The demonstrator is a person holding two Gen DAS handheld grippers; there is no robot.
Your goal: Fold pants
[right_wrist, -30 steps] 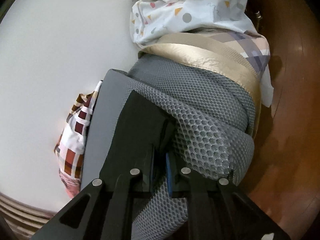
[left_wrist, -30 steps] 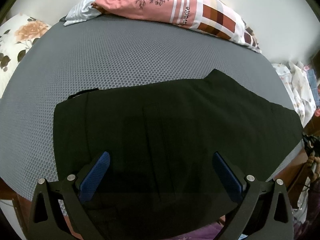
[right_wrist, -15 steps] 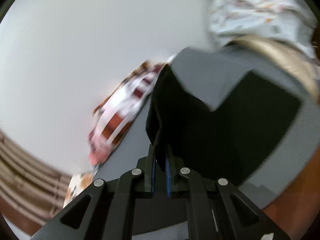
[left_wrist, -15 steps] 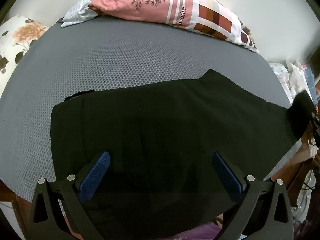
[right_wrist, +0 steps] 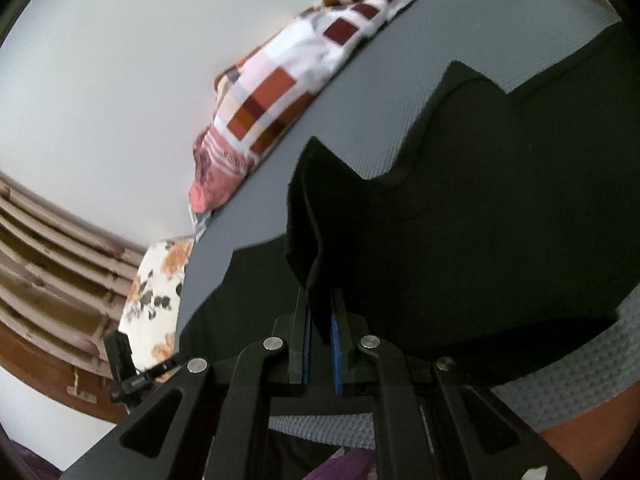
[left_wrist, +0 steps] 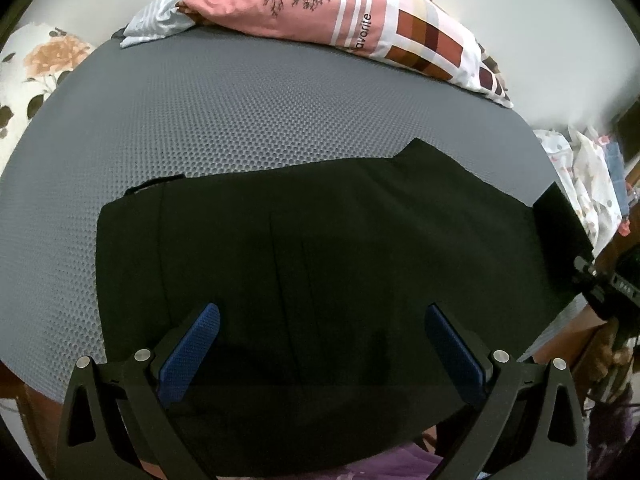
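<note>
Floral pillow [left_wrist: 36, 68] sits at the far left edge of the bed, off the mattress [left_wrist: 240, 128] corner. Grey honeycomb mattress runs across the whole view. Pink patchwork blanket [left_wrist: 360, 28] lies bunched along the back edge against the white wall [left_wrist: 560, 40], a striped cloth [left_wrist: 160, 26] tucked at its left end.

Black pants [left_wrist: 320, 260] lie flat across the near half of the mattress, waistband end to the left with a small loop [left_wrist: 154, 185] sticking out at the top left corner. Left gripper [left_wrist: 320, 344] hovers just above the pants near the front edge, blue pads [left_wrist: 192, 350] spread wide, holding nothing.

Right end of the pants is lifted and turned back over itself. Right gripper [right_wrist: 320, 336] has its fingers pinched tight on that raised cuff [right_wrist: 316, 216]; cloth stands up between the blue pads and drapes down toward the flat part of the pants. In the left wrist view the raised flap [left_wrist: 560, 240] shows at the right edge of the mattress. Spotted bedding [left_wrist: 584, 176] is piled beyond the mattress on the right.
</note>
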